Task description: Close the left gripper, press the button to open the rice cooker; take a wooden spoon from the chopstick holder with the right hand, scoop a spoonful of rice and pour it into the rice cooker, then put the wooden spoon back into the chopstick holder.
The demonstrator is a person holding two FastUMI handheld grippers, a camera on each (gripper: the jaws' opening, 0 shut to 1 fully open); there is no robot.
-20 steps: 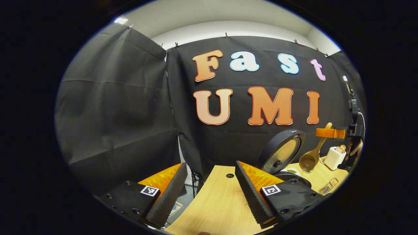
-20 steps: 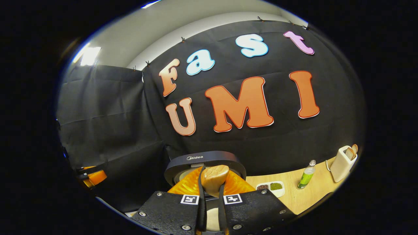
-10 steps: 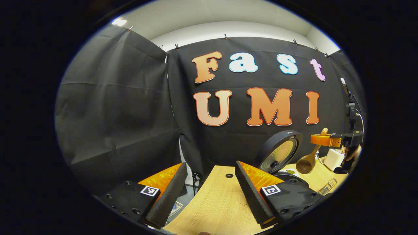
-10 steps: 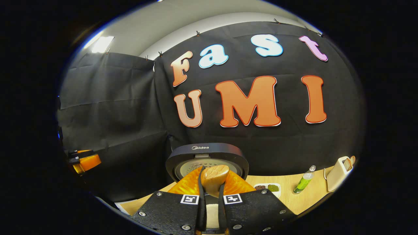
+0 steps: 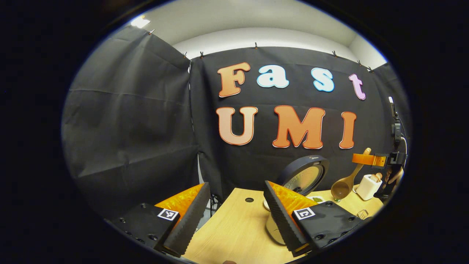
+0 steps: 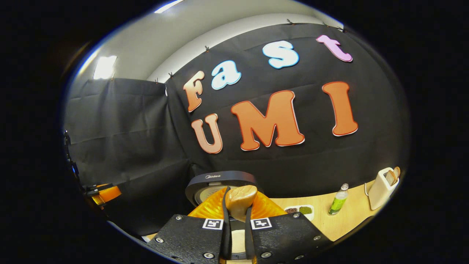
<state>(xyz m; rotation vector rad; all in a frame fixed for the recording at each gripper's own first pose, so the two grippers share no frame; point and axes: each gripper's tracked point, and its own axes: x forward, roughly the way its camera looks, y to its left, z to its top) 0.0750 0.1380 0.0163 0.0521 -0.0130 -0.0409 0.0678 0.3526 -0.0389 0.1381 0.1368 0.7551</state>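
Wooden spoon [image 6: 240,200] being clamped upright in the right hand-held gripper [image 6: 237,216] before the open rice cooker [image 6: 220,183], left hand-held gripper [image 5: 234,212] hovering spread wide over the worktop [image 5: 234,231].

at the bottom centre of the right gripper view, the right gripper [image 6: 237,216] is clamping both fingers on the wooden spoon [image 6: 239,200] handle. behind it the rice cooker [image 6: 220,179] lid is standing open. a green bottle [image 6: 337,200], a small dish [image 6: 301,210] and a toaster [image 6: 381,189] are sitting on the table [image 6: 348,220] at lower right.
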